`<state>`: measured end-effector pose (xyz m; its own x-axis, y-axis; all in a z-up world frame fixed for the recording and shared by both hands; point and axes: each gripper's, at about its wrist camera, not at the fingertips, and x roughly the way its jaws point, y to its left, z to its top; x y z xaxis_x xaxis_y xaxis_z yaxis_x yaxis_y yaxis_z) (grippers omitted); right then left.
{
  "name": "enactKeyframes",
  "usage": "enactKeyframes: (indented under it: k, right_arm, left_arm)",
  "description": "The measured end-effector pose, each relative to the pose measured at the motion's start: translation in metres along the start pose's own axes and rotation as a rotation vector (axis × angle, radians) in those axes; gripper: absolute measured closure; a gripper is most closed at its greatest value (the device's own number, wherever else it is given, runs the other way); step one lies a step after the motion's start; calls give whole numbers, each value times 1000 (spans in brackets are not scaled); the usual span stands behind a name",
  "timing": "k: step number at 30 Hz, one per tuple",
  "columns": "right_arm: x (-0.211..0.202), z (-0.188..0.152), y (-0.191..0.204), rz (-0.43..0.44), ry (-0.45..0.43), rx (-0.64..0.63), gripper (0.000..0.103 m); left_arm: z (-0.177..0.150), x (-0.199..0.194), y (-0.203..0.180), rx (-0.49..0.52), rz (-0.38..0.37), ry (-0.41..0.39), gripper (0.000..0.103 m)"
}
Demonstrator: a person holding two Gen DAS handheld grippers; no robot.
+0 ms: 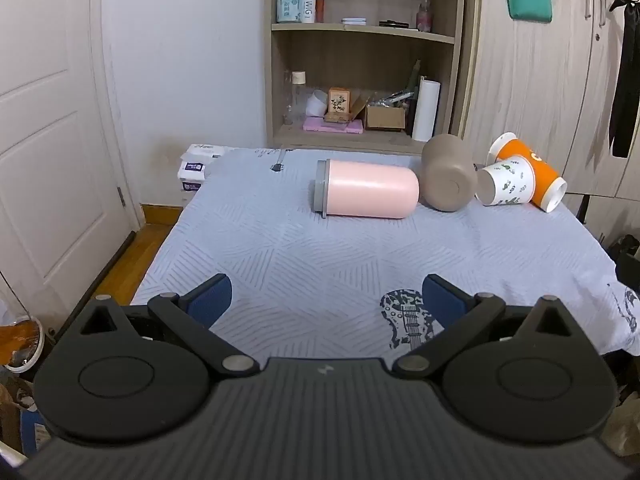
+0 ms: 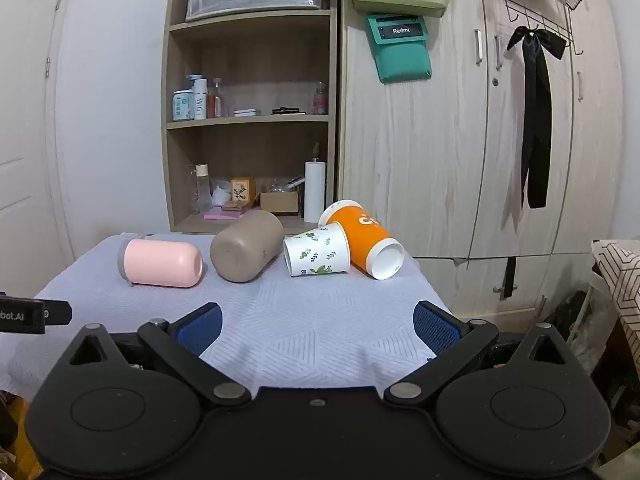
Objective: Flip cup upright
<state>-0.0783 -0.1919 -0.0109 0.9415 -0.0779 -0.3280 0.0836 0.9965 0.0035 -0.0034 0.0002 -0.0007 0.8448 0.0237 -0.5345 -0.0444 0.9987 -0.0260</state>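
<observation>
Left hand-held gripper (image 1: 327, 298) and right hand-held gripper (image 2: 318, 326) both hang spread wide, holding nothing, over the cloth-covered surface (image 2: 320, 320). Only the left view shows the guitar print (image 1: 404, 316). Beyond lie four tipped cups: pink cup (image 2: 162, 263), brown cup (image 2: 245, 246), leaf-print cup (image 2: 318, 249), orange cup (image 2: 366, 240). Farther back, a green pouch (image 2: 402, 46) reads "Redmi"

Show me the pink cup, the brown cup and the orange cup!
pink cup (image 2: 162, 263), right wrist view, middle of its side.
brown cup (image 2: 232, 260), right wrist view, its round bottom.
orange cup (image 2: 366, 232), right wrist view, its orange side.
</observation>
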Motion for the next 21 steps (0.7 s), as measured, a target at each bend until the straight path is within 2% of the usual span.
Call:
enactKeyframes:
  k: [6, 21]
  right_arm:
    - [-4, 0, -2, -14, -1, -5, 0]
    - [2, 3, -12, -53, 14, 19, 0]
  left_arm:
    - [1, 5, 0, -3, -27, 10, 0]
    - [0, 8, -8, 19, -17, 6, 0]
